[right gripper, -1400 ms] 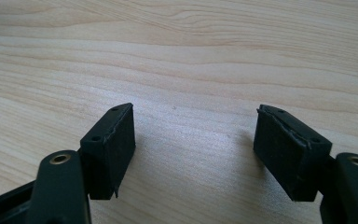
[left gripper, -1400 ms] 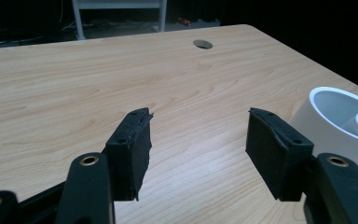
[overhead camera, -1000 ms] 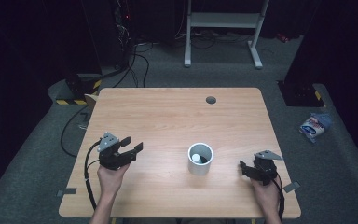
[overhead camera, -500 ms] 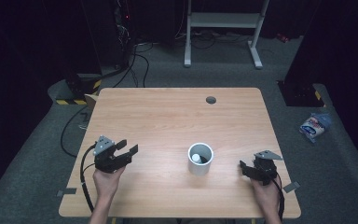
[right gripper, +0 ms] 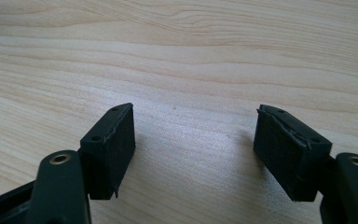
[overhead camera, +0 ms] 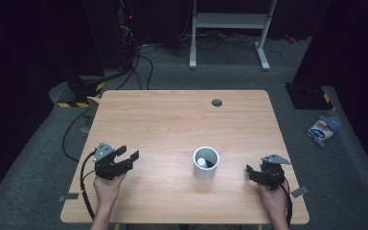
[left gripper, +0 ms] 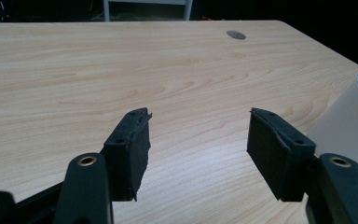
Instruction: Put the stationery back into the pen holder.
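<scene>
Dark floor and cables ring a pale wood table; going left to right, the left gripper sits low near the front edge, jaws apart on nothing and just opening further, angled toward the cup, likely readying a reach; the white cup stands upright between the 2 grippers, front of centre, with a small white ball inside; its wall shows at the right edge of the left gripper view; the right gripper rests near the front right corner, jaws apart over bare wood, seemingly idle; a round hole marks the far edge; a packet lies on the floor at right.
</scene>
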Available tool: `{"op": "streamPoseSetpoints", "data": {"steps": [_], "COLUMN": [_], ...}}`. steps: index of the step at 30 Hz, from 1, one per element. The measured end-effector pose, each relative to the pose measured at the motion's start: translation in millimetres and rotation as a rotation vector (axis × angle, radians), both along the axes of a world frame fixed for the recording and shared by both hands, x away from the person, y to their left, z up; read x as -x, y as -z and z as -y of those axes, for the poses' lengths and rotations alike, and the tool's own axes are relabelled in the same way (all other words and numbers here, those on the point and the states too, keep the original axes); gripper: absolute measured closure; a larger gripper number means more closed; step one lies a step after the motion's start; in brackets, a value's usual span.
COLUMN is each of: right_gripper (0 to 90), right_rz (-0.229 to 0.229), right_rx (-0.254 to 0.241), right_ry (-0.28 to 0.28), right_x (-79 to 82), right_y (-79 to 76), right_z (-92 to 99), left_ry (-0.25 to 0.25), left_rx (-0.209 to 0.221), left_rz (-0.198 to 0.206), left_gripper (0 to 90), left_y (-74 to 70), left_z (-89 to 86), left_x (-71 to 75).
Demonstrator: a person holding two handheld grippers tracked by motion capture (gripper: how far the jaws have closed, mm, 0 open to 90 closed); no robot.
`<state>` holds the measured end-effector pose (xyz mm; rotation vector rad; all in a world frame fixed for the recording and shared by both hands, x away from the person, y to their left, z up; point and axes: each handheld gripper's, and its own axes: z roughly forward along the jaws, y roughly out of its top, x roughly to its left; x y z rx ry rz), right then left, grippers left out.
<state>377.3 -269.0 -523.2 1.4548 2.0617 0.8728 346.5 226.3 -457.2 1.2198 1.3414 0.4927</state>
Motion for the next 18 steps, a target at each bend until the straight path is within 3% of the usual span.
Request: {"op": "streamPoseSetpoints", "data": {"steps": [1,10,18], "right_gripper": [29.1,29.2,29.2], "right_rz": [0.000,0.000,0.000], "right_rx": [0.000,0.000,0.000], "right_ry": [0.000,0.000,0.001], "right_x": [0.0,0.0,0.1], "right_y": [0.0,0.0,0.0], "right_z": [0.0,0.0,-0.1], "left_ry": [0.010,-0.007,-0.004], "left_rx": [-0.021,-0.005,-0.019], "left_rz": [-0.005,-0.018,-0.032], "left_gripper": [39.0,38.8,38.8], "left_y": [1.5,7.8,12.4], "left_z": [-1.5,-2.6,-4.9], "left_x": [0.1,0.0,-0.5]}}
